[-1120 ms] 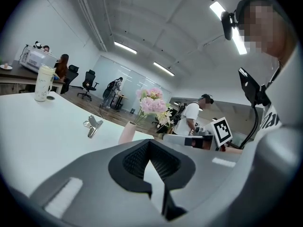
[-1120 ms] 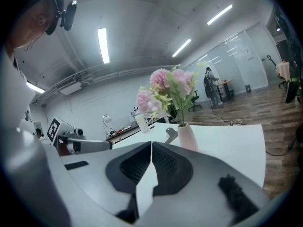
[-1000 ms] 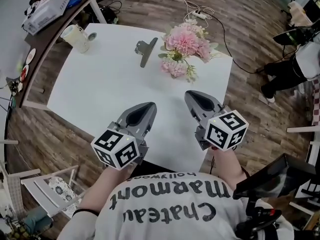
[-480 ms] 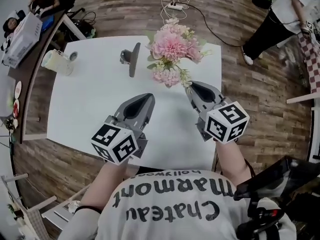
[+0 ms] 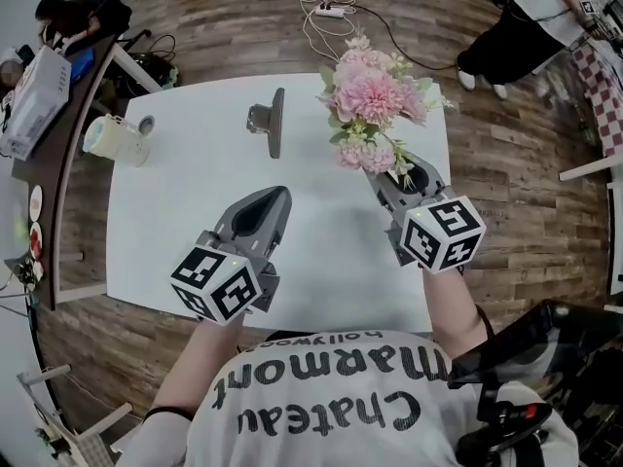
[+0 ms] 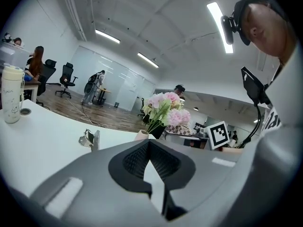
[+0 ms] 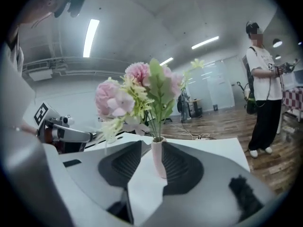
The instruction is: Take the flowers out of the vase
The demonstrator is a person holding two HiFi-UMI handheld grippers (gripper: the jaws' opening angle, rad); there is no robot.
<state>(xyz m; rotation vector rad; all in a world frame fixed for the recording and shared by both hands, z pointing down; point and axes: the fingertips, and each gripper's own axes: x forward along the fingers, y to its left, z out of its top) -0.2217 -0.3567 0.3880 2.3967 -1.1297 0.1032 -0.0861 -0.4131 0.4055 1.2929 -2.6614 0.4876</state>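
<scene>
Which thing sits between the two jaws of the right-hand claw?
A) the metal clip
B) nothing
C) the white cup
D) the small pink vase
D: in the right gripper view the pink vase stands between the opening jaws of the right claw.

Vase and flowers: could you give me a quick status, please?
Left gripper shut, empty. Right gripper opening, pink vase between jaws. Flowers in vase. Binder clip well clear.
</scene>
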